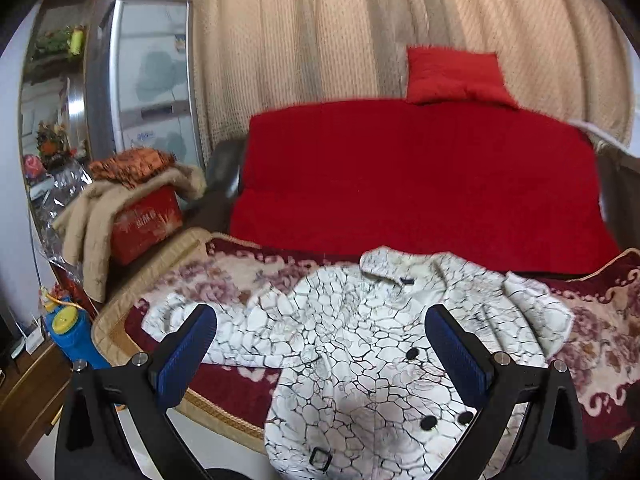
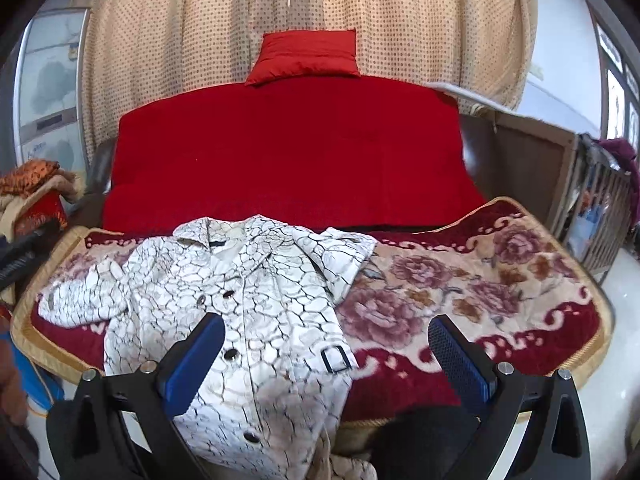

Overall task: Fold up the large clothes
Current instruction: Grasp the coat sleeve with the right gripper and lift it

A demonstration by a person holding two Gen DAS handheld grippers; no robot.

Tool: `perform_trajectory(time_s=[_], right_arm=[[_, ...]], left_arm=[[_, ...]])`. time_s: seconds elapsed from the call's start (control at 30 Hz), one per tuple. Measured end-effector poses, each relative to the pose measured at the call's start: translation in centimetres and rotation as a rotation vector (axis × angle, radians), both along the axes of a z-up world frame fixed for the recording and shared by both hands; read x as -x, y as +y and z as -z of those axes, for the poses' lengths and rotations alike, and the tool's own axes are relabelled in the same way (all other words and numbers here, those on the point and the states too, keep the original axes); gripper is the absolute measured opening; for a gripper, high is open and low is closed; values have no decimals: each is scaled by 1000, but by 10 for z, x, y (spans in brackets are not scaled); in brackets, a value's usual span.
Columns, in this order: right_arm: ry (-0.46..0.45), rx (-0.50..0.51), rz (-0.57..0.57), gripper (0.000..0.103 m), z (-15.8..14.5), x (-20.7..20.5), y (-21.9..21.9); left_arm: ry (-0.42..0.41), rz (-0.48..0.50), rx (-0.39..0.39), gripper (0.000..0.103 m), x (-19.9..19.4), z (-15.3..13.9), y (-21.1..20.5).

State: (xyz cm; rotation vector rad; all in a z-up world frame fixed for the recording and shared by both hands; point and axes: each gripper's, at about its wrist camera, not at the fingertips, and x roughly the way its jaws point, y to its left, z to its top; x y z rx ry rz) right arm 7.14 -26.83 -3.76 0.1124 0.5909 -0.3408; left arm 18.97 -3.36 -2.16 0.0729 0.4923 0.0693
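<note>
On the flowered blanket (image 2: 460, 280) that covers the low surface lies the white coat (image 1: 360, 340) with its black crackle print, spread front-up with the collar (image 2: 208, 236) toward the red-draped sofa (image 2: 288, 152) and the hem hanging over the near edge. From the left wrist view, the left tool (image 1: 320, 336) hovers above the coat's chest with its blue-padded fingers (image 1: 192, 344) spread wide apart, holding nothing; one sleeve (image 1: 188, 320) trails out to the left on the blanket and the other sleeve (image 1: 532, 312) is bunched to the right. Dark buttons (image 1: 428, 424) and a belt buckle (image 1: 320, 458) show near the bottom of that view. From the right wrist view, the right tool (image 2: 326, 344) also stands wide open and empty, its left finger over the coat's button row and its right finger over bare blanket beside the coat; the buckle (image 2: 336, 358) lies between the two fingers. A red cushion (image 2: 304, 56) rests on top of the sofa back against the dotted beige curtain (image 2: 200, 20). To the left of the surface a red box (image 1: 146, 224) carries a heap of beige and orange clothes (image 1: 120, 184), with a blue bottle (image 1: 70, 332) lower down and a grey refrigerator (image 1: 152, 76) behind.
</note>
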Motion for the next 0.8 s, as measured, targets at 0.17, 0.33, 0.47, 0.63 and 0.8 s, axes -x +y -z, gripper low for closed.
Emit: perform_trajectory(time_s=[0.17,0.33,0.47,0.63,0.8], right_arm=[[26,-52,45,103,14,-39,-31],[48,-50,50,103,27,-72,-48],[59,-144,27,103,45,-103,-75],[73,-374,-26,103,79,-153,-126],[50,-581,27,103,114,-190,-173]], left_arm=[[6,-56,-15,103,-38,18,-9],[14,-45,-7,103,-72,35,-18],[37,-24,12,103,-105,59,-20],[59,-35,2,103,-138,91,-19],[104,-51,-108,103,-158,132,-24]])
